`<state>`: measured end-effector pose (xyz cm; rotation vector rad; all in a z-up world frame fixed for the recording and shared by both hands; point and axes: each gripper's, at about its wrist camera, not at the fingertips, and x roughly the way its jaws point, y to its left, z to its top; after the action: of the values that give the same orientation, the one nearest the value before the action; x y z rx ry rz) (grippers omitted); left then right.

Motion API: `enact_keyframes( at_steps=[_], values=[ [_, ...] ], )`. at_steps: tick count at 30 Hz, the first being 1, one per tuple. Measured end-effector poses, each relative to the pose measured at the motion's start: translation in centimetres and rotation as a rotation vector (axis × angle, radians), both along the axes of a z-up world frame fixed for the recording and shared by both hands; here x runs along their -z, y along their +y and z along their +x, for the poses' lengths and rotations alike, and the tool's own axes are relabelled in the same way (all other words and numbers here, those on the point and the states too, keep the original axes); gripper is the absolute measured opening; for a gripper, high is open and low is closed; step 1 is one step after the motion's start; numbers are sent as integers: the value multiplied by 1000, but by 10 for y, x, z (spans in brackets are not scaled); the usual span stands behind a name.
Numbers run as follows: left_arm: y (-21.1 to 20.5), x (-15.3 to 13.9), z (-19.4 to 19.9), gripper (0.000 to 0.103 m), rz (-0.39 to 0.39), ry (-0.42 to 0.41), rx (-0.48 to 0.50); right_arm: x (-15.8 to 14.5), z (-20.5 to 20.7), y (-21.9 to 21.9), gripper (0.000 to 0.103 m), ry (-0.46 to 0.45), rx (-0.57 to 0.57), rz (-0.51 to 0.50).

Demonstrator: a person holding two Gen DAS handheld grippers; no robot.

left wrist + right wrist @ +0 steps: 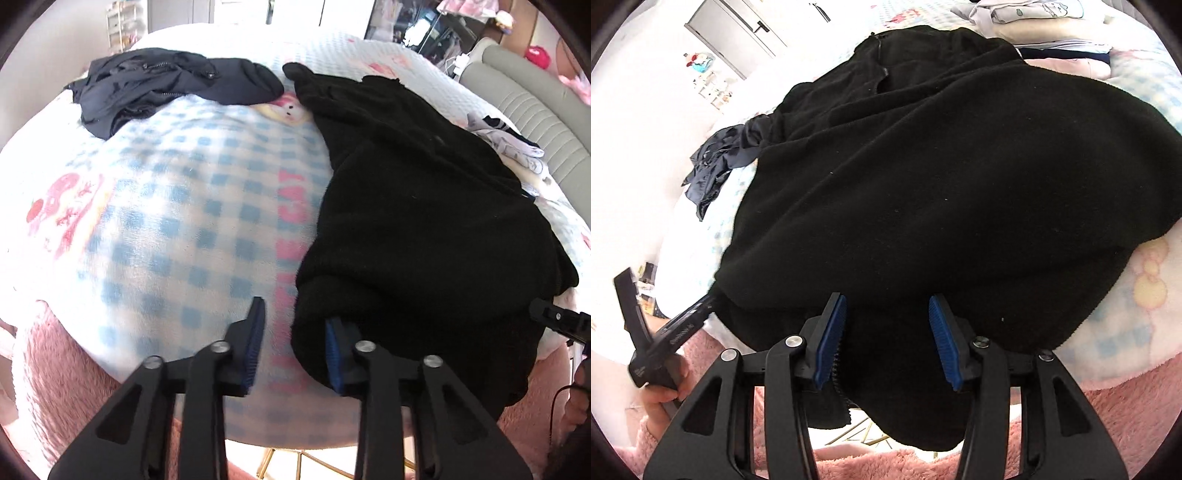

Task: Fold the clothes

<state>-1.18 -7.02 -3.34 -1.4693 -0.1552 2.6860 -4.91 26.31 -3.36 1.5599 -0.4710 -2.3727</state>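
Observation:
A black fleece jacket (424, 206) lies spread over the right half of a blue-checked blanket (177, 206) on the bed. My left gripper (295, 334) stands open at the jacket's near left hem, its right pad (334, 350) tucked at the fleece edge and its left pad over bare blanket. In the right wrist view the jacket (942, 166) fills the frame, its zipper at the far end. My right gripper (888, 328) is open just above the near hem, which hangs over the bed's edge. A hand (661, 391) holds the left gripper's body (668, 332) at the left.
A crumpled dark navy garment (166, 85) lies at the far left of the bed, also visible as the navy garment (720, 166) beyond the jacket. Folded light clothes (517, 144) sit at the far right beside a grey padded headboard (535, 99). A pink fluffy cover (55, 369) drapes the near edge.

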Motion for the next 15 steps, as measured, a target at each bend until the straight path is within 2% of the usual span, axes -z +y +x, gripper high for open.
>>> enact_keyframes(
  at_steps=[5, 10, 13, 15],
  values=[
    [8, -10, 2, 28, 69, 28, 42, -5, 0, 11, 48, 18, 43, 0],
    [16, -20, 4, 28, 148, 52, 87, -4, -6, 30, 48, -4, 123, 14],
    [23, -29, -2, 34, 195, 96, 120, -8, -7, 36, 52, 10, 140, -4],
    [27, -35, -15, 35, 201, 104, 135, -10, -8, 38, 53, 16, 140, 3]
  ],
)
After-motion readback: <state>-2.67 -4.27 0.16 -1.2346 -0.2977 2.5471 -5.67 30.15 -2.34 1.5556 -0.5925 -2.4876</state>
